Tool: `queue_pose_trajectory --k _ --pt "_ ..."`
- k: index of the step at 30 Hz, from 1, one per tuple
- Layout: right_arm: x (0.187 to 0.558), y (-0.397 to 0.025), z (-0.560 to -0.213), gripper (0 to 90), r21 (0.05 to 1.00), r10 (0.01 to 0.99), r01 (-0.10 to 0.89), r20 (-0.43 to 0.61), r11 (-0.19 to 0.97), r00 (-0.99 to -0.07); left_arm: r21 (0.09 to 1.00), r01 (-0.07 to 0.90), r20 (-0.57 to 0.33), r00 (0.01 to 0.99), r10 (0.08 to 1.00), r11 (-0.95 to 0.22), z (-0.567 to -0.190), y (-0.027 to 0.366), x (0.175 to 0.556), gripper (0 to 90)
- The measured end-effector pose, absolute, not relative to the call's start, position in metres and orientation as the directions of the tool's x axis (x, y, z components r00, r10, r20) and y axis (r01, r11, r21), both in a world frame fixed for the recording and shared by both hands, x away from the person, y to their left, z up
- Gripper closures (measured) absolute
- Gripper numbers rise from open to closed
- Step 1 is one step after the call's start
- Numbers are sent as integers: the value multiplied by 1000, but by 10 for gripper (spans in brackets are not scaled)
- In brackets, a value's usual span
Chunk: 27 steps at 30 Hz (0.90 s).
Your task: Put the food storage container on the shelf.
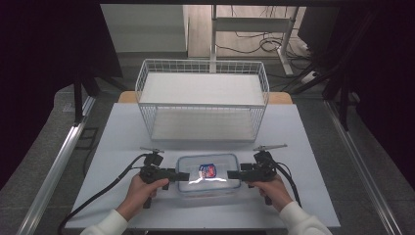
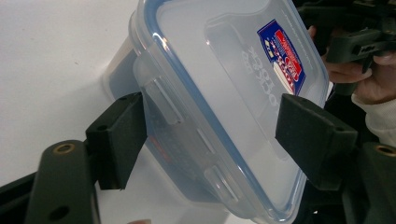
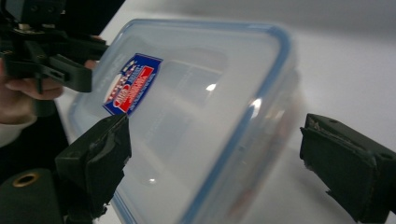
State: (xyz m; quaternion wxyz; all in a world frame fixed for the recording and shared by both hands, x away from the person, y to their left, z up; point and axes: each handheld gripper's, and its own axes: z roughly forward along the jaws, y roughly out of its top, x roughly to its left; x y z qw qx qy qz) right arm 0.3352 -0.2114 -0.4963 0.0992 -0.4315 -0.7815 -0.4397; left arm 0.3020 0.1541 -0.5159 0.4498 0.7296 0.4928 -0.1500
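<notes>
While we looked down from the high view, a clear plastic container [image 1: 208, 175] with a blue-edged lid lay flat on the white table [image 1: 122, 142], near its front edge and well in front of a white wire basket [image 1: 202, 98] that stood farther back. We held the left gripper [image 1: 183, 176] against the container's left end and the right gripper [image 1: 233, 174] against its right end, each pointing inward toward the other. A red and blue label [image 1: 208, 170] sat on the lid, a little right of its middle. In the left gripper view, the jaws stood spread on either side of the container's [image 2: 219, 93] short end, one jaw low against the side wall by a lid latch [image 2: 163, 100] and the other over the lid's top; we could not tell whether either pad truly pressed the plastic. Beyond it we saw the right hand [image 2: 369, 79] around its own gripper. In the right gripper view, the jaws were likewise wide apart, the near one overlapping the lid [image 3: 187, 107] just below the label [image 3: 130, 84], the other standing clear of the container's side with bare table between. The left hand [image 3: 21, 95] showed at the far end, gripping its tool. Black cables trailed from both grippers toward us.
</notes>
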Motion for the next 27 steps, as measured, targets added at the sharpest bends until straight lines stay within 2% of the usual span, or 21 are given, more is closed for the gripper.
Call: queue_pose_trajectory --k 4,8,14,18,27 --pt "338 -203 -502 129 542 584 794 563 274 -585 513 853 -657 465 593 -101 -514 155 300 292" --pt "339 -204 -503 161 498 584 830 606 251 -541 511 854 -659 460 595 -95 -513 155 300 300" --pt "340 -214 -498 324 463 589 860 640 217 -493 507 858 -662 452 598 -86 -512 155 300 318" --pt "340 -219 -497 382 427 588 884 672 189 -450 518 852 -659 456 599 -79 -510 156 298 346" --pt "328 -223 -488 446 439 597 882 666 172 -448 548 833 -635 473 610 -75 -502 156 287 415"
